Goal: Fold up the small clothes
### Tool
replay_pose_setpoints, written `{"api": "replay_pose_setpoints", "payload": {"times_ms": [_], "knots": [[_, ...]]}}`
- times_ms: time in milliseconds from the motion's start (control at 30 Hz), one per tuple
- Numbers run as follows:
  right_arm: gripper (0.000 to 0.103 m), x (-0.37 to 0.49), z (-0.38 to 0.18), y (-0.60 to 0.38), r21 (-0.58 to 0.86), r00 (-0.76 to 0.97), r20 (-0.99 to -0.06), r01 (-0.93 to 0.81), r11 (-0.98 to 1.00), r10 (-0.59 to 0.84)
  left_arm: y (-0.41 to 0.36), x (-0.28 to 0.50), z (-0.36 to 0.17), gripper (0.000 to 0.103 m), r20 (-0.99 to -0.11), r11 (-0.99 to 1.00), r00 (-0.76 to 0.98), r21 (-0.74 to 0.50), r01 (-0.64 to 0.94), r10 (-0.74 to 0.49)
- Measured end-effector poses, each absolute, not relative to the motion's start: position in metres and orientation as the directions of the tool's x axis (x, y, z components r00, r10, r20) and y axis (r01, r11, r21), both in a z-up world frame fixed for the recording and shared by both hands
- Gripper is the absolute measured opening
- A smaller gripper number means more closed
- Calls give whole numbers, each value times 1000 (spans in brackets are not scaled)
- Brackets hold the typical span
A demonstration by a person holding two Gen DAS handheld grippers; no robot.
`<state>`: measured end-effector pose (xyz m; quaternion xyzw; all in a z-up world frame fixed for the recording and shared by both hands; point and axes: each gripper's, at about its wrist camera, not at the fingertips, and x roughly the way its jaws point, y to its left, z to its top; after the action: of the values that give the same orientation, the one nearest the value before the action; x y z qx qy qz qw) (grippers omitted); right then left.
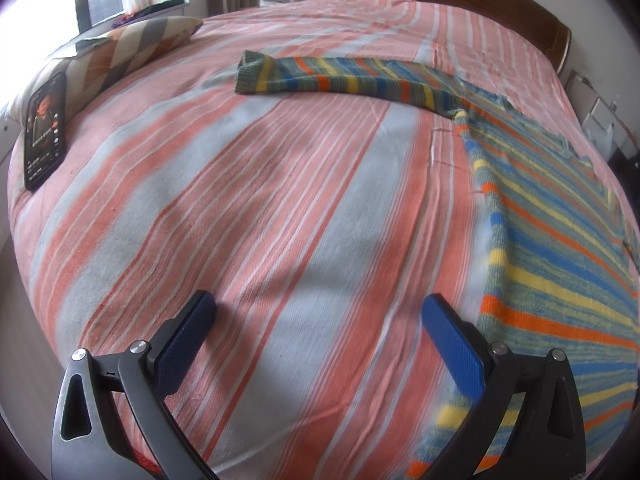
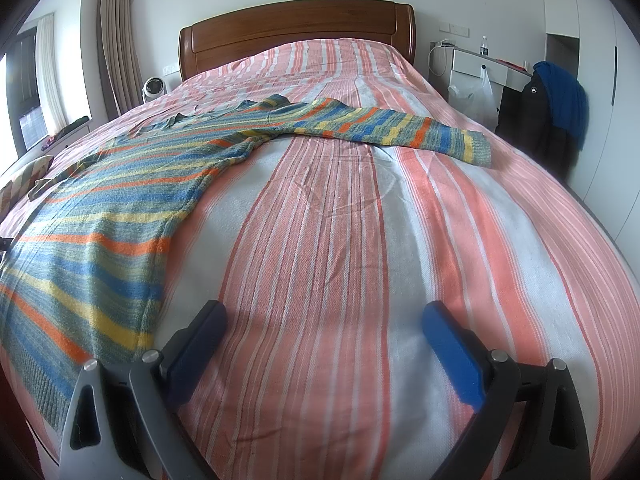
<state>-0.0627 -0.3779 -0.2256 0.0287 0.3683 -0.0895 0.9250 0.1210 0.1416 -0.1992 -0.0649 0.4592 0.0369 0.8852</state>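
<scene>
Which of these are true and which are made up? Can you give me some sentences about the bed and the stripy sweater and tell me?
1. The striped sweater lies spread out flat on the bed. True.
2. The left gripper is squeezing a sleeve. False: it is open and holds nothing.
3. A phone with its screen lit lies beside a pillow. True.
4. The right gripper is shut. False: it is open above the bedspread.
5. The sweater is already folded into a small square. False: both sleeves stretch out sideways.
</scene>
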Motion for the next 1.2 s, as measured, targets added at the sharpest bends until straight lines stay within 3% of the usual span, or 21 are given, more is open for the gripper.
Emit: {"api": "replay_pose_setpoints", "payload": {"times_ms": [733, 867, 1000, 1133, 1200], "knots": [[97, -63, -226, -377, -15, 713, -686, 186, 982, -145, 143, 119, -191, 102, -851, 989, 525, -72, -126, 5], [97, -63, -226, -378, -21, 709, -689, 188, 982, -151, 181, 130, -144, 102, -793, 965, 599, -228, -126, -109], [98, -63, -227, -378, -30, 709, -688, 190, 981, -158, 245, 192, -100, 102, -740, 933, 646, -340, -119, -187], [98, -62, -226, -378, -36, 706, -689, 192, 981, -163, 308, 267, -116, 102, -763, 864, 603, -447, -233, -232], [98, -62, -226, -378, -40, 705, -690, 193, 980, -167, 319, 301, -138, 101, -787, 826, 531, -503, -254, -315]]}}
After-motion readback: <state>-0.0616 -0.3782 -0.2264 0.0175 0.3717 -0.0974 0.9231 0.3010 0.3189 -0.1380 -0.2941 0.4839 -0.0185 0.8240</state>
